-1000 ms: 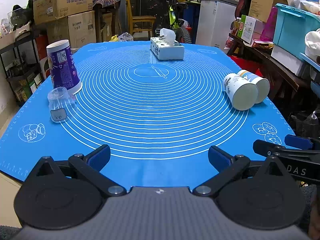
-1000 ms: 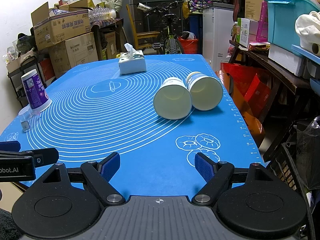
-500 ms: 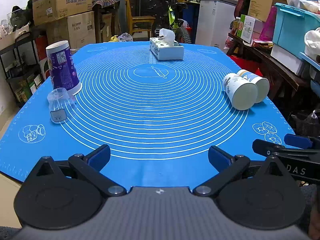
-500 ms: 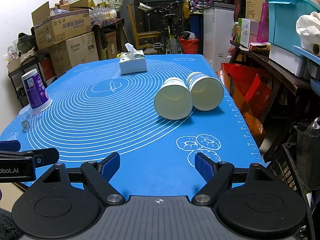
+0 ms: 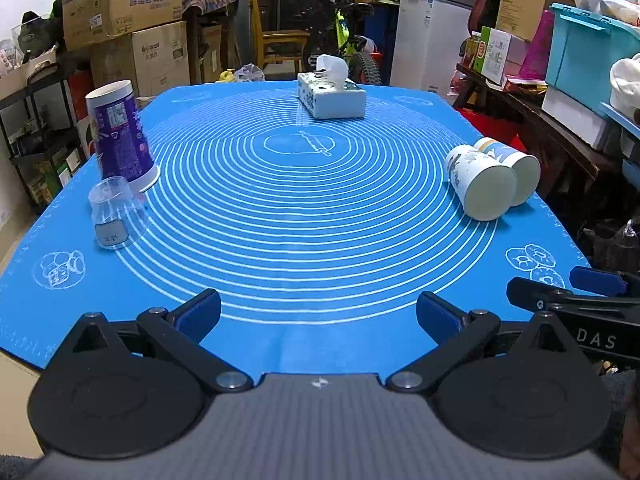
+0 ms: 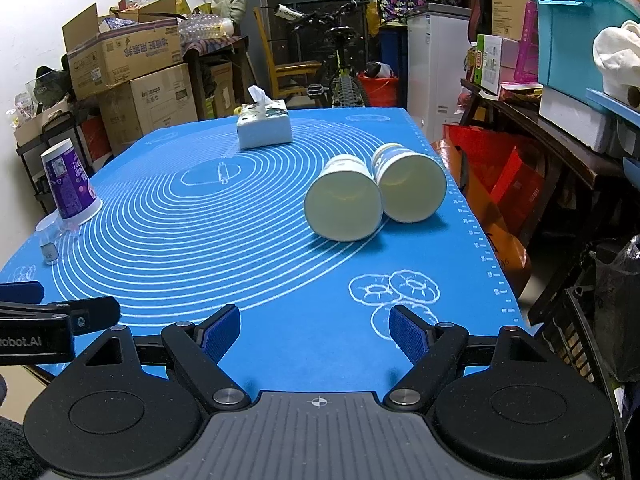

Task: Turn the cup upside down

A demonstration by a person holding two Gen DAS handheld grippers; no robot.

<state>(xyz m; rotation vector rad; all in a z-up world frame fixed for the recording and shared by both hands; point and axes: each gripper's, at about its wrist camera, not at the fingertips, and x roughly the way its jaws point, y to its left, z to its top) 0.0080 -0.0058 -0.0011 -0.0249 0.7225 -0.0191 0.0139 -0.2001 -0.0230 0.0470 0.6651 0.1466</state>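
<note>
Two paper cups lie on their sides toward the right edge of my blue baking mat, touching each other with their open mouths facing me: the nearer cup and the far cup just beside it. At the left edge a purple paper cup already stands mouth down, with a small clear plastic cup inverted just in front of it. A tissue box sits at the far end.

I judge I am at the start of the next flip, with nothing picked up yet. My right gripper hangs spread wide and empty over the near edge of the mat, well short of the lying cups; my left gripper is likewise splayed and holds nothing.

The next move, I think, calls for reaching the right gripper forward, closing lightly across the nearer cup's wall, and turning it rim down.

I cannot see the cups' bases, or whether the two are stuck together.
</note>
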